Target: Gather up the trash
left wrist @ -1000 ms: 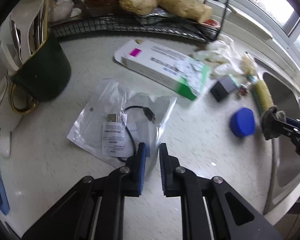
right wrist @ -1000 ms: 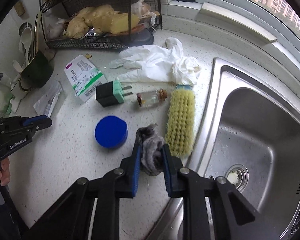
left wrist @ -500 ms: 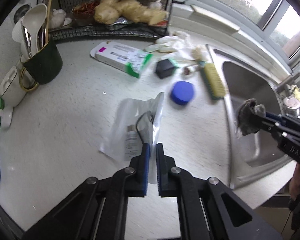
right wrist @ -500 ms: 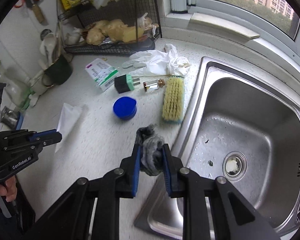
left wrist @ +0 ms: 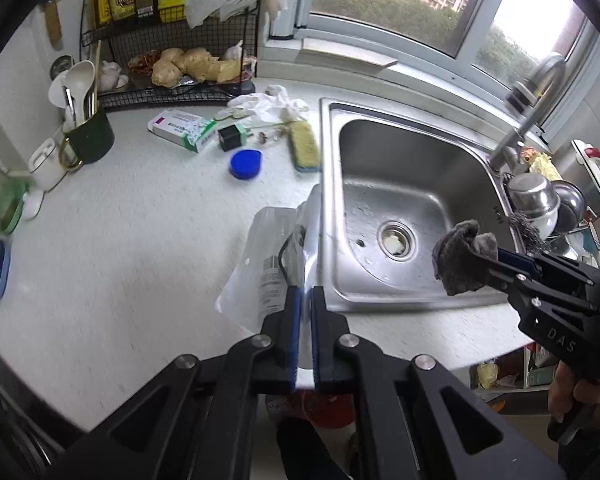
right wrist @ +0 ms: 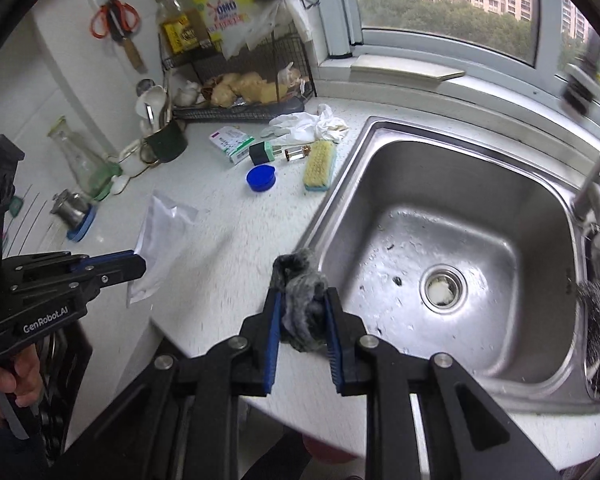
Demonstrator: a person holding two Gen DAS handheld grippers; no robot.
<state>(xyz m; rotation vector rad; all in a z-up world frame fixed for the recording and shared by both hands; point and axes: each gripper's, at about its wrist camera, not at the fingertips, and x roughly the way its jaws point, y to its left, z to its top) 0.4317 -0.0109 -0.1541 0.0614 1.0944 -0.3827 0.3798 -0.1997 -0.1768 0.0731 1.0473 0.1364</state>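
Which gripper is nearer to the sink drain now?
Right. The right gripper, shut on a grey rag, hangs by the sink's front edge near the drain. The left gripper, holding a plastic bag, is over the counter beside the sink.

Sink (left wrist: 400,208): brushed stainless, wet sheen. Worktop (left wrist: 120,240): matt white speckled stone. Bag (left wrist: 268,264) in left claw (left wrist: 306,312): clear glossy plastic film. Wad (right wrist: 302,304) in right claw (right wrist: 302,320): grey fuzzy cloth. Claw pads: blue ribbed rubber. Lid (left wrist: 246,164): smooth blue plastic.
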